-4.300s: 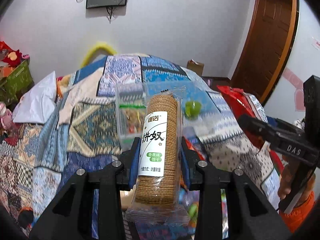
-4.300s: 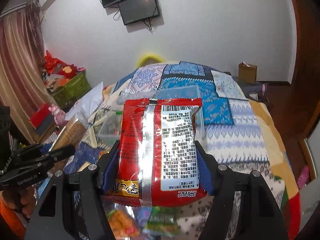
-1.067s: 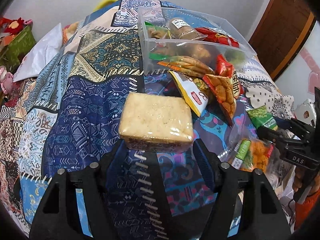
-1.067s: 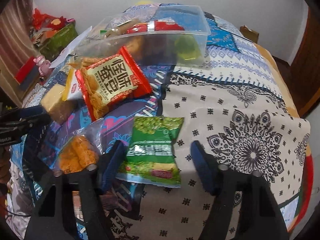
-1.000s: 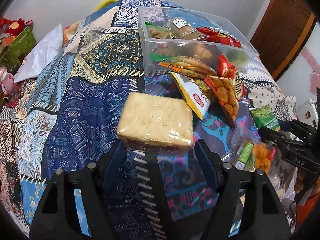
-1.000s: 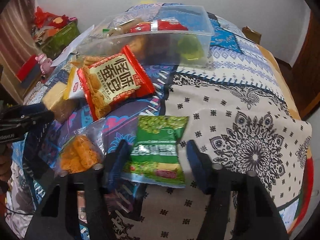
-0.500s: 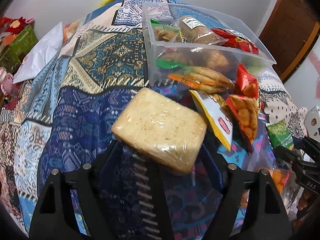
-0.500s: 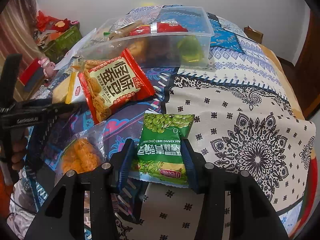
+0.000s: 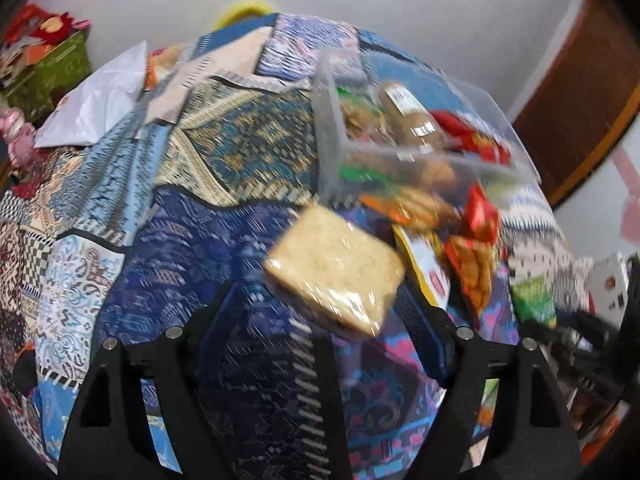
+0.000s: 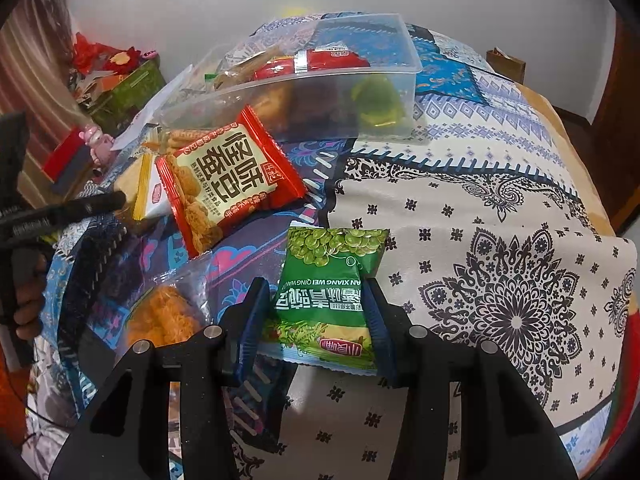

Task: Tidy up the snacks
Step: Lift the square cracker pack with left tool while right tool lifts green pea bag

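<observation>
Two grippers: both on the near side of bin.
Left gripper: jaws wide, cracker pack between them; grip unclear in blur.
Right gripper: clamped on pea bag.

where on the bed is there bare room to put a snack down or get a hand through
Free: the white mandala quilt patch right of the green pea bag, and the blue patch left of the cracker block and clear bin. Crowded: the strip before the bin, where the red bag and orange snack bag lie.
</observation>
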The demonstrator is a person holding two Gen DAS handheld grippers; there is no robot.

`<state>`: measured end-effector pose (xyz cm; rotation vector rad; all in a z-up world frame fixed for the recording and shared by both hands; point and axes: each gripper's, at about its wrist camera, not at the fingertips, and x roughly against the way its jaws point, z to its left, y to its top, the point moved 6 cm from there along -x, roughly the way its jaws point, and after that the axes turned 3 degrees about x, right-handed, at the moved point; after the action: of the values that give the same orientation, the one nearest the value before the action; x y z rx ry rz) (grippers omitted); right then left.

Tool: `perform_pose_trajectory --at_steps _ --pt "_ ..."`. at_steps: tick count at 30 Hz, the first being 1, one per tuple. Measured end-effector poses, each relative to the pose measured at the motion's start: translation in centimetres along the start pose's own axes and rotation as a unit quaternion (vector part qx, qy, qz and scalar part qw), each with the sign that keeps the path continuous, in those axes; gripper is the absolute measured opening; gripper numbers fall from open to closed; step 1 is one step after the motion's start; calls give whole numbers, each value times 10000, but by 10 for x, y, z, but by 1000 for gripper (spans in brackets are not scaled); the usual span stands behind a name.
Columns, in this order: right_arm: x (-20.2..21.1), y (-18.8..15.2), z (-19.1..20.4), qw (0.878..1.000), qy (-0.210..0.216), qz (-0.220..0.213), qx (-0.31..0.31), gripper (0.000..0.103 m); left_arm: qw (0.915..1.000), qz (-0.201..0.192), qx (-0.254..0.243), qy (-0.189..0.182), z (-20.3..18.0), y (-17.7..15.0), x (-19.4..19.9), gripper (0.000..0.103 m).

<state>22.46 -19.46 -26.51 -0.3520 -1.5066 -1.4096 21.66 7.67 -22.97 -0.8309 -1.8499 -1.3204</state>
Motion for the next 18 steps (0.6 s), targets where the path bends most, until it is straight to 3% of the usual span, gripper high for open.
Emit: perform_pose_trajectory --at_steps 6,14,15,18 --pt "1 -1 -1 10000 64 -28 -55 44 9966 520 625 -148 -1 16 -35 79" --pt "3 -2 -4 9998 148 -53 -77 44 9951 464 864 144 -6 32 -61 79" --pt "3 -1 -4 9998 146 -59 -81 44 9950 475 863 178 -4 30 -62 74" --pt "2 -1 -5 9998 170 -75 -105 44 9961 402 781 79 0 24 -60 74"
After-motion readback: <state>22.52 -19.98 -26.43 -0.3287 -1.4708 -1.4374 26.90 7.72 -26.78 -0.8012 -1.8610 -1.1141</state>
